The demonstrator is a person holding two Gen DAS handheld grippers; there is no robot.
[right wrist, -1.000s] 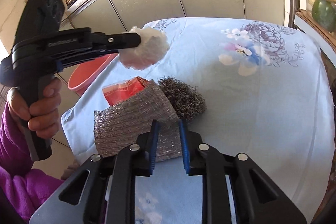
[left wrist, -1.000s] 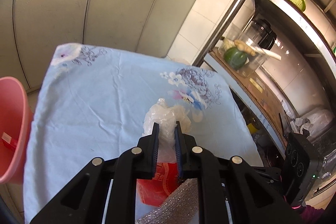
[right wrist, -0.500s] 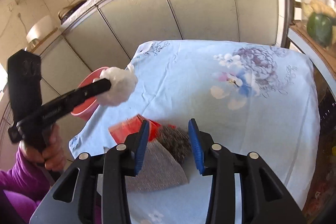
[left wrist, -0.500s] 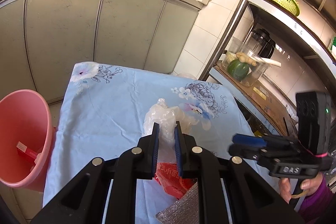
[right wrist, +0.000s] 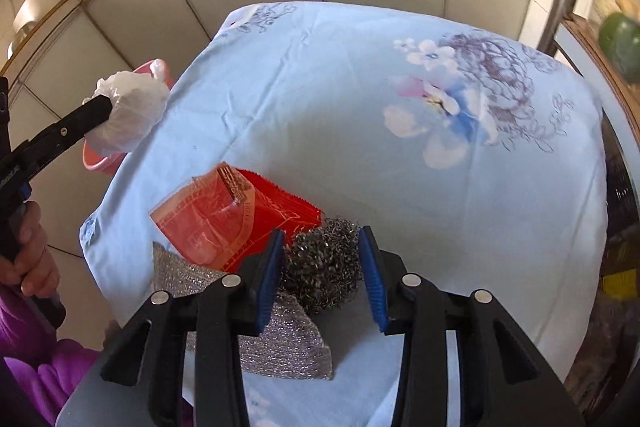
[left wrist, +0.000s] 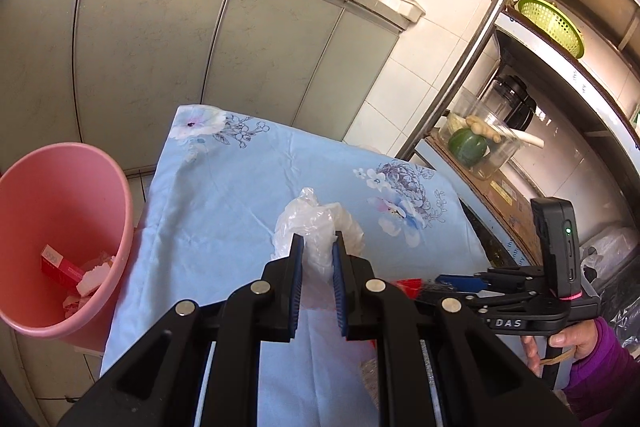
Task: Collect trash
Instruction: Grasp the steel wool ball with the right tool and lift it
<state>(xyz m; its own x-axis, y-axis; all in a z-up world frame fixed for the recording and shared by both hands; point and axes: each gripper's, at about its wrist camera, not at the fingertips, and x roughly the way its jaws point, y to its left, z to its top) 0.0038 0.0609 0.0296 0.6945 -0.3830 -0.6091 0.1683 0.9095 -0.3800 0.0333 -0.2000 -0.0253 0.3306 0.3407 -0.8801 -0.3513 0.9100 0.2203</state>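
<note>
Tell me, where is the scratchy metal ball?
In the right wrist view, the steel wool sits on the blue cloth between the right gripper's jaws, beside the red wrapper.

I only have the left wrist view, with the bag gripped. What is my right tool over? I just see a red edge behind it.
Observer: The right tool straddles a steel wool ball. Its jaws have just been closing; I can't tell if the pads press yet.
Operator: And the red thing?
Observer: A red packet, lying flat right beside the ball.
Operator: Anything else left there?
Observer: A silver scouring cloth, its far corner tucked under the packet.
</note>
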